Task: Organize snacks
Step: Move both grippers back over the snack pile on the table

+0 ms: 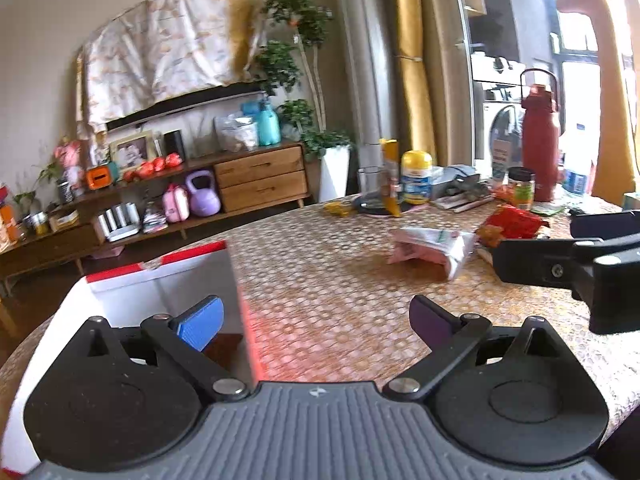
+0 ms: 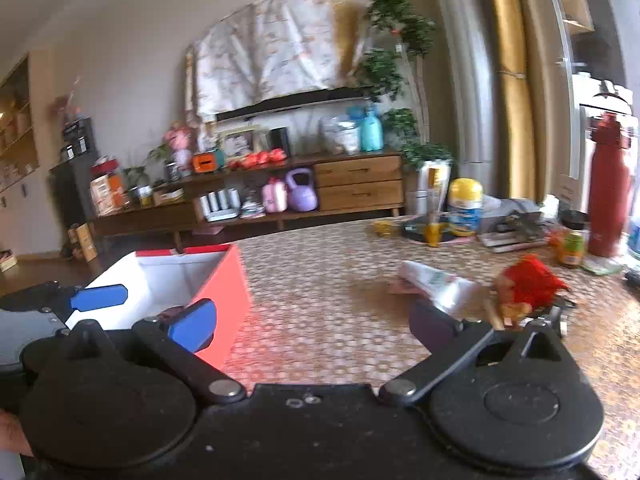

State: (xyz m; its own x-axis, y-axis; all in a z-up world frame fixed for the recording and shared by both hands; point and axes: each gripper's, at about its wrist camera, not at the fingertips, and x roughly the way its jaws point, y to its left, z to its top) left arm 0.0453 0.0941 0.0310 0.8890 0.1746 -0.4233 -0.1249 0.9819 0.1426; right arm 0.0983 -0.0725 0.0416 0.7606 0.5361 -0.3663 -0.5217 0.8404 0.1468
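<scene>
- Both tools are empty: the left gripper [image 1: 316,322] has its jaws spread wide with only bare tablecloth between them, and the right gripper [image 2: 312,326] is spread just as wide, nothing pinched.
- The landmark is the red-and-white box [image 2: 224,280], open-topped, at the near left edge of the table [image 1: 320,248]. In the left wrist view the left gripper's blue pad sits over the box's opening.
- The snacks lie well to the right of the box: a white snack packet [image 1: 434,250] on its side and, just beyond it, a red snack bag [image 1: 514,222].
- My reading is that this is a reach between placements; the packets are not yet in the box.
- The next move likely calls for the right gripper to travel away from the box, straddle the white packet and close gently on its crinkly film.
- Labels on the packets and on the yellow-lidded jar [image 1: 416,178] far behind are too blurred to read.
</scene>
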